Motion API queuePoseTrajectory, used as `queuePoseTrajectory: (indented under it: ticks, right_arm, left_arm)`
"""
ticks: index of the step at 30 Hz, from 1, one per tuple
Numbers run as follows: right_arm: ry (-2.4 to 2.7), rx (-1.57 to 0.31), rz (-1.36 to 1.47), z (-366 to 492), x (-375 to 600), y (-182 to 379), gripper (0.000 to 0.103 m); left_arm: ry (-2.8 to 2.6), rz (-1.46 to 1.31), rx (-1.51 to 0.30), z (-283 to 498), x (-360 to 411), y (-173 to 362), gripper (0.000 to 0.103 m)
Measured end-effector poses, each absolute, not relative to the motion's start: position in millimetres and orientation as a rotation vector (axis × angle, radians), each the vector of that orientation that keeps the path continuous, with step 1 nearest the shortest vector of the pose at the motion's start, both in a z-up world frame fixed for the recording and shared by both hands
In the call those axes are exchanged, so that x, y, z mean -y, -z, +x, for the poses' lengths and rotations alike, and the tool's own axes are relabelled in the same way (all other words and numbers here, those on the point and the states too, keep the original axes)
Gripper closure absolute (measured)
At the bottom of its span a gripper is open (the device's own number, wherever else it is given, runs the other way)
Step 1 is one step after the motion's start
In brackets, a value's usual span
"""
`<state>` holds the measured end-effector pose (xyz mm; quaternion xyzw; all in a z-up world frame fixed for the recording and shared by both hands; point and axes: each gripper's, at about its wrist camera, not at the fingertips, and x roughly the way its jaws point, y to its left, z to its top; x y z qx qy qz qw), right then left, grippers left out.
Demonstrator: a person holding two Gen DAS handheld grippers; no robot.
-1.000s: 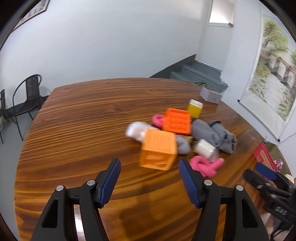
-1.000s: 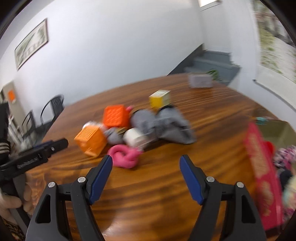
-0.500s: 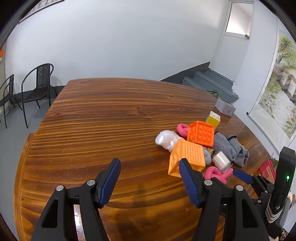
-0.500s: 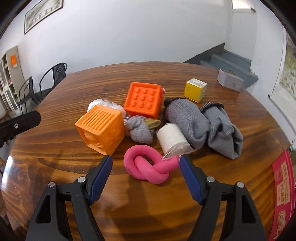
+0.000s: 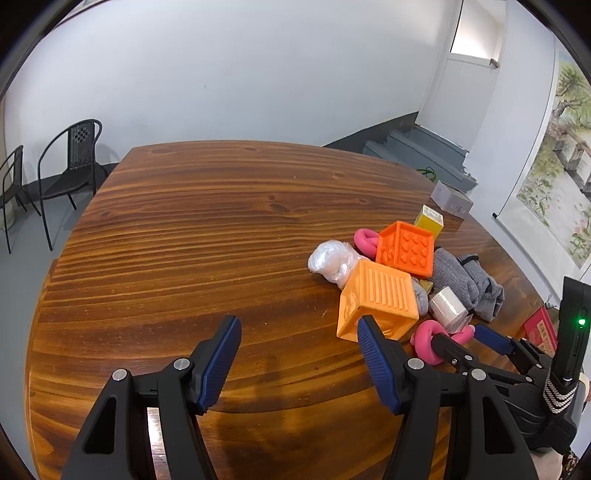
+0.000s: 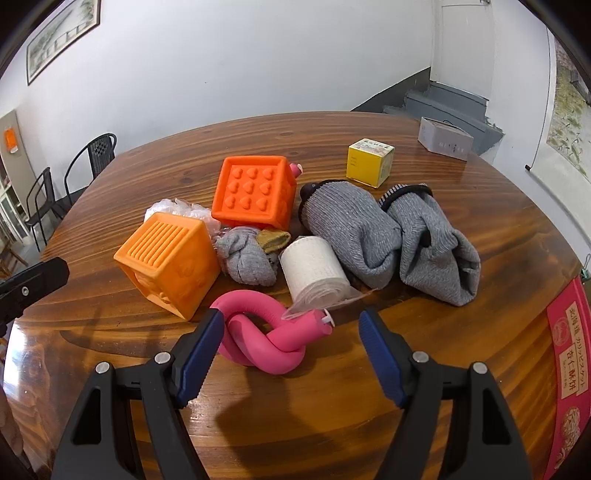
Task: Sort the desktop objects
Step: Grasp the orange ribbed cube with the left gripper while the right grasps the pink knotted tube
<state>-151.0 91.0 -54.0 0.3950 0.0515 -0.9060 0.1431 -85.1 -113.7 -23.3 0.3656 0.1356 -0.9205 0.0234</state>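
Knotted pink foam tube [image 6: 266, 339] lies at the near edge of the pile, between the spread blue pads of my right gripper [image 6: 290, 350]; jaws wide, pads not pressing, nothing held. Just behind it: a white paper roll in clear wrap [image 6: 314, 269], a light-orange ribbed rubber cube [image 6: 170, 258] tilted on an edge, a small knotted grey sock [image 6: 247, 254], a darker orange cube with raised hearts [image 6: 255, 192], two bunched grey knit socks [image 6: 391, 232], crumpled clear plastic [image 6: 177, 210] and a yellow carton [image 6: 369, 162], set a little apart. My left gripper [image 5: 297, 354] hangs over bare wood, jaws about half open and empty, its right pad just in front of the light-orange cube's lower corner. Only the left view shows a second pink loop [image 5: 365, 240] behind the hearts cube, mostly hidden in the right view, and the right gripper's fingers reaching the tube. Only the right view shows the red printed box [image 6: 565, 369] clearly and a framed picture [image 6: 62, 33] on the wall. The round, glossy wood table [image 5: 184, 240] also bears a grey box [image 6: 445, 138] at its far edge. White walls, black metal chairs [image 5: 70, 162], grey stairs [image 5: 417, 151], hanging scroll painting [image 5: 554, 166].
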Motion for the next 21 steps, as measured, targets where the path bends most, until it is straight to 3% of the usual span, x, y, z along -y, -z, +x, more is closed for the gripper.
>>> queuePoseTrajectory:
  ticks: [10, 12, 14, 18, 21]
  right_arm:
    - [2.587, -0.102, 1.145, -153.1, -97.8, 54.4, 0.024]
    - [2.588, -0.093, 1.149, -153.9, -100.8, 55.2, 0.035]
    - [2.559, -0.07, 1.15, -154.9, -102.9, 54.3, 0.05]
    - [2.566, -0.095, 1.132, -149.6, -103.3, 51.0, 0.056]
    - [2.567, -0.09, 1.121, -144.9, -107.4, 47.6, 0.067]
  left_arm:
    - [2.909, 1.2, -0.395, -106.0, 83.1, 32.5, 0.034]
    - [2.93, 1.193, -0.365, -109.2, 73.4, 31.3, 0.025]
    - [2.951, 1.189, -0.335, -113.5, 63.6, 30.4, 0.024]
    - [2.959, 1.205, -0.282, -124.5, 50.5, 34.4, 0.024]
    - [2.948, 1.226, -0.275, -133.8, 47.6, 40.4, 0.024]
